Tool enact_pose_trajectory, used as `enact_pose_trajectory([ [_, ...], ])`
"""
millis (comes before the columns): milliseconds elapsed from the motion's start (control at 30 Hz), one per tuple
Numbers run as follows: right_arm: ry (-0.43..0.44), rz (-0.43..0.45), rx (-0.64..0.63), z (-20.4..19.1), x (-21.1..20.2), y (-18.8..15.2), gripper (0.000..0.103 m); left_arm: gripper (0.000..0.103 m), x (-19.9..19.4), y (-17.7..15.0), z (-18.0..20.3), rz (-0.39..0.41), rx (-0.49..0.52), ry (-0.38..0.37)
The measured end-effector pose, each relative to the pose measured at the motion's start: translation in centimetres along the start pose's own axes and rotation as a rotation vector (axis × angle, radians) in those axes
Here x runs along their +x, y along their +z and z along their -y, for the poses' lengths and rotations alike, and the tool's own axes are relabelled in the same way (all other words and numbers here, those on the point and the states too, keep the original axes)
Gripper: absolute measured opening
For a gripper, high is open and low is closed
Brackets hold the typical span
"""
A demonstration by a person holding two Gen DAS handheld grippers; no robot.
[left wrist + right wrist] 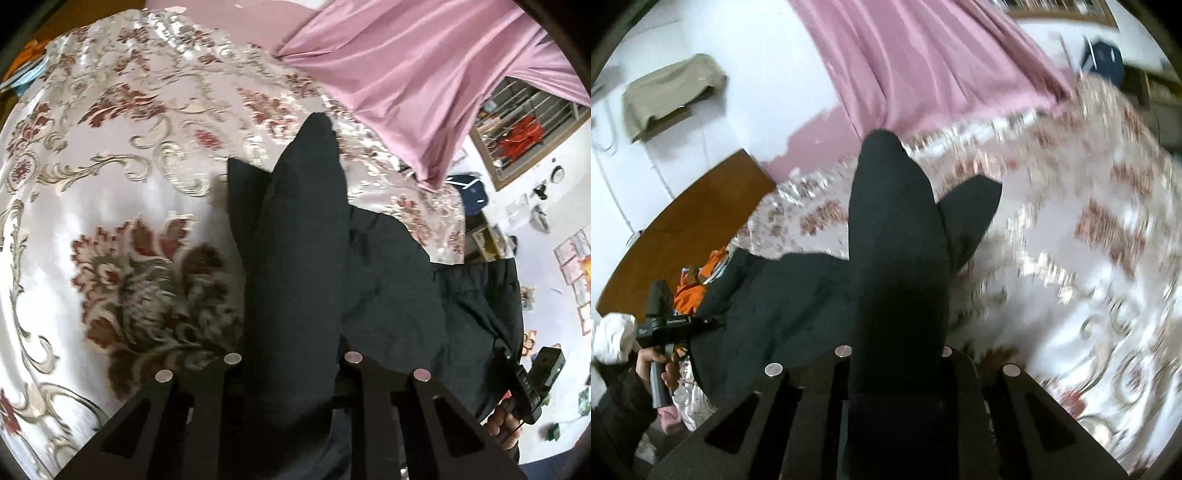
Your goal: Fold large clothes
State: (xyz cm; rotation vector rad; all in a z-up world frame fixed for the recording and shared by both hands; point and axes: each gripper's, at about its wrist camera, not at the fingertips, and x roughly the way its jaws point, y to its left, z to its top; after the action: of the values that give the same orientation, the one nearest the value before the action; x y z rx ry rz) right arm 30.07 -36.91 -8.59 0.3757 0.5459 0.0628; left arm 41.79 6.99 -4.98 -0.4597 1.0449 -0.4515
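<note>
Black garment point(303, 258) on white bedspread point(110, 166) (maroon florals); pink curtain point(424, 74).

In both wrist views the dark garment point(306, 258) drapes over the fingertips, hiding them and the pads' contact. The bedspread point(1089, 229) smears with motion blur from 1 to 4 o'clock. Small items at the wall point(535, 206), at 3 o'clock, are too small to identify.

The garment point(303, 258) lies on the bedspread point(110, 166), with the curtain point(424, 74) hanging behind the bed.
</note>
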Motion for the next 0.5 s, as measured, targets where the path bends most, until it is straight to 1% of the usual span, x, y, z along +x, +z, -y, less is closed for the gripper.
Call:
enact_pose_trajectory([
  [100,-0.012,0.059,-0.027,0.1,-3.4,1.1,0.011,0.019,-0.1,-0.3,2.2,0.003,0.016,-0.040],
  [200,-0.053,0.099,-0.050,0.9,-6.3,1.8,0.011,0.019,0.3,-0.9,4.7,0.012,0.044,-0.085],
  [267,-0.085,0.122,-0.052,1.9,-7.7,1.9,0.011,0.019,1.2,-1.2,6.1,0.009,0.066,-0.094],
  [333,-0.117,0.127,-0.035,3.2,-8.1,1.9,0.011,0.019,3.0,-1.6,7.0,-0.012,0.074,-0.100],
  [400,-0.166,0.111,-0.005,5.0,-7.8,1.6,0.011,0.019,4.9,-2.1,7.0,-0.031,0.066,-0.077],
  [467,-0.215,0.069,0.039,7.2,-6.6,0.8,0.012,0.019,6.7,-2.6,6.8,-0.041,0.078,-0.003],
  [500,-0.231,0.056,0.061,8.2,-6.0,0.4,0.013,0.019,7.1,-2.8,6.6,-0.045,0.081,0.014],
])
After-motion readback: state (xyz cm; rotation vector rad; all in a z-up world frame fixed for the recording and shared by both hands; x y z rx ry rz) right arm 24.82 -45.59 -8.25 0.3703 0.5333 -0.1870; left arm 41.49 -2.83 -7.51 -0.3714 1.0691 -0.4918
